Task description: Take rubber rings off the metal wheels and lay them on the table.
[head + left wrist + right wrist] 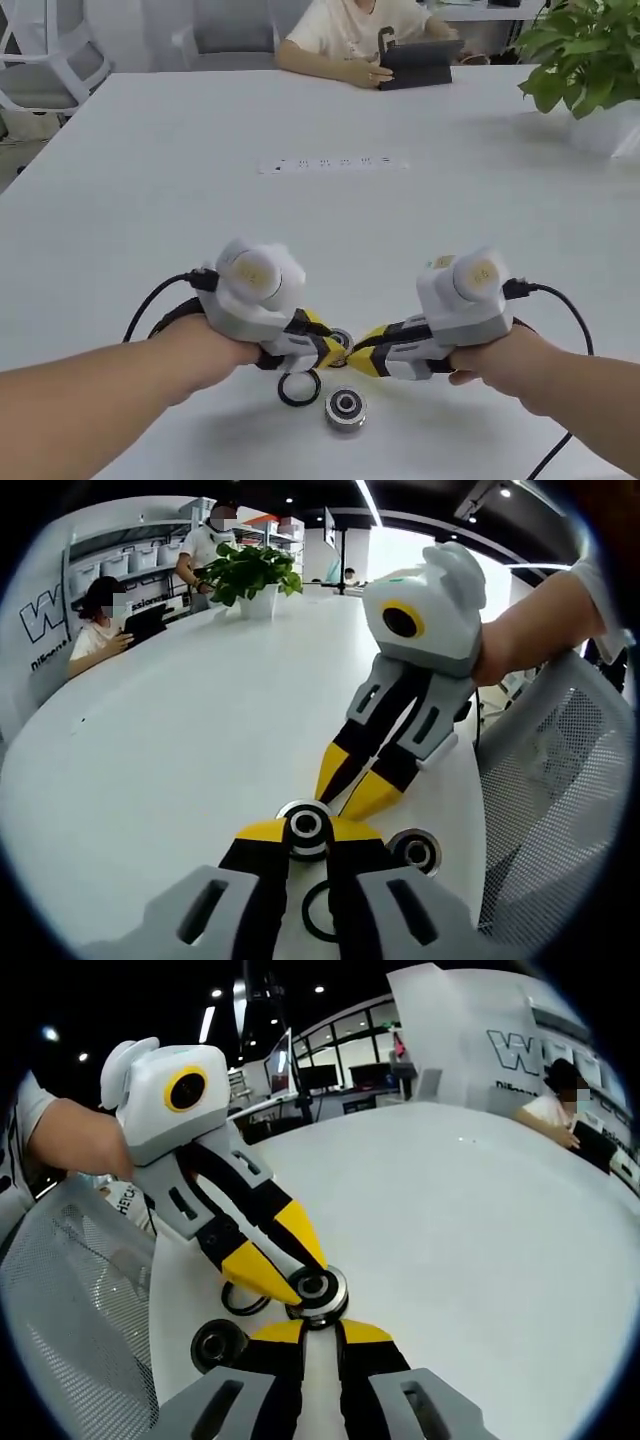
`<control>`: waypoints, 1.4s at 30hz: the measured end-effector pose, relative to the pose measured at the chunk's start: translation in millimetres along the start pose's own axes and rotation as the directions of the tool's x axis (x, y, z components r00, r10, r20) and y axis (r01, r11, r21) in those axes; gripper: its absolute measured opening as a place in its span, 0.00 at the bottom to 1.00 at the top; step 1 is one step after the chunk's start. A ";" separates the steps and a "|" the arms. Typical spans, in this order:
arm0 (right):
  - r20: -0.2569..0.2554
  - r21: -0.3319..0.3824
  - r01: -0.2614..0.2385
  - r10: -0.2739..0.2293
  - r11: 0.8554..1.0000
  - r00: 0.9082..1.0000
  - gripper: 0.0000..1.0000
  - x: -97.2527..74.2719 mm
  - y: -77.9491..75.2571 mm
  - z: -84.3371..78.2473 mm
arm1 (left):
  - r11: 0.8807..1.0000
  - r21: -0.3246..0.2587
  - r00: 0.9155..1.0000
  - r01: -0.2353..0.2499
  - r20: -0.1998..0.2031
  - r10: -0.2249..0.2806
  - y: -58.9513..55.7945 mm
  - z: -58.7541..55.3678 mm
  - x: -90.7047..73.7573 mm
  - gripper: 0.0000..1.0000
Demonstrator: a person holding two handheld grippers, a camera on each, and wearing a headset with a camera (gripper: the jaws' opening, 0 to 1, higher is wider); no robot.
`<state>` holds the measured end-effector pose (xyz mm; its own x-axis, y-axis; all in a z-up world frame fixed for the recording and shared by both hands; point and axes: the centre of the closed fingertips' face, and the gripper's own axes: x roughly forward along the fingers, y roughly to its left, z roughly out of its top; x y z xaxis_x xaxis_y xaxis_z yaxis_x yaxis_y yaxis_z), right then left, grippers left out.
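Wheel (320,1287) sits between the tips of both grippers, low over the table (320,200) near its front edge; can't tell if it touches the top. Left gripper (308,832) is clamped on wheel, one yellow tip each side. Right gripper (320,1337) meets it head-on, jaws nearly together, tips at wheel rim; can't tell if they pinch anything. Loose black ring (299,388) lies flat on the table just below the left gripper. Second wheel (345,408) lies flat just beside ring. Power strip (335,163) mid-table. Person with tablet (418,63) at far side, plant (585,55) far right.
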<state>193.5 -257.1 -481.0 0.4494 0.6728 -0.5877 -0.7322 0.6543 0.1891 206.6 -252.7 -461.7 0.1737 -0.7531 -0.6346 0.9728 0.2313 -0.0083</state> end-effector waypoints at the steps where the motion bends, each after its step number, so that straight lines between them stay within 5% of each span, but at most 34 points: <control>1: 0.000 0.000 0.000 0.000 1.000 1.000 0.09 0.0 0.0 0.1 | 1.000 0.002 1.000 -0.004 0.000 0.004 0.6 0.0 0.0 0.07; 9: 0.003 0.005 0.003 -0.003 1.000 1.000 0.08 0.1 -0.5 -0.4 | 1.000 0.019 1.000 -0.022 0.007 0.021 0.0 -0.4 0.2 0.07; 21: 0.021 0.121 0.013 -0.015 0.993 1.000 0.00 -1.1 -3.8 -0.8 | 0.999 0.031 0.999 -0.041 0.014 0.040 0.6 -1.0 0.5 0.07; 28: 0.060 0.236 0.001 -0.015 0.972 0.998 0.00 -4.1 -6.6 0.6 | 0.998 0.031 0.999 -0.049 0.013 0.048 0.7 -1.0 0.3 0.07; 42: 0.120 0.330 -0.007 -0.034 0.944 0.992 0.00 -9.0 -11.7 7.8 | 0.998 0.028 0.998 -0.056 0.011 0.055 0.6 -0.4 0.0 0.07</control>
<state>202.1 -268.1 -471.7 0.5326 0.6865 -0.4950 -0.5258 0.7267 0.4421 207.1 -252.3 -462.0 0.2291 -0.7460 -0.6253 0.9656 0.2554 0.0490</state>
